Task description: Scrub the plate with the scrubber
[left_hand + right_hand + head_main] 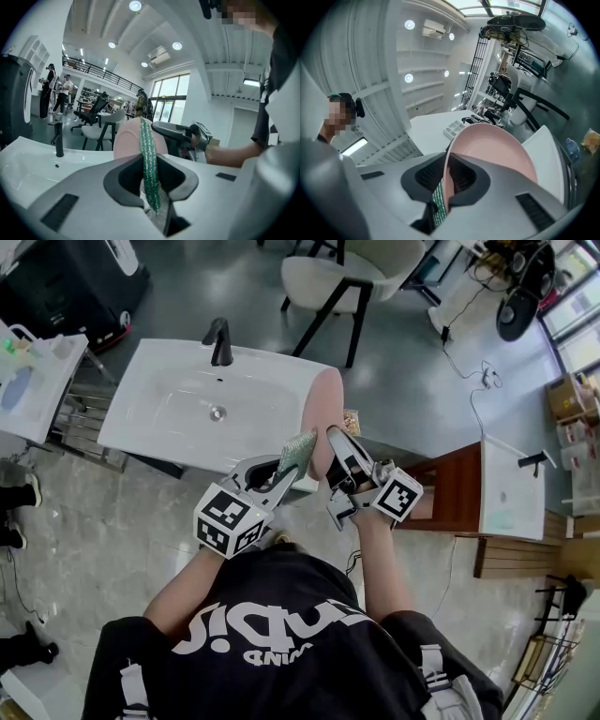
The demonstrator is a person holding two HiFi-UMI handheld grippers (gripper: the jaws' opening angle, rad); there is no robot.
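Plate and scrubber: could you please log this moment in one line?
left hand-held gripper: shut on scrubber | right hand-held gripper: shut on plate rim | scrubber beside plate face, contact unclear

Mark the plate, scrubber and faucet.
plate (499, 150): right gripper view, middle of its pink face.
scrubber (149, 161): left gripper view, middle of green edge.
faucet (221, 343): head view, black upright body.

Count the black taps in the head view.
2. One tap stands at the far rim of the large white sink ahead of the person; a second tap sits on the smaller sink at the right. More may be hidden beyond the frame.
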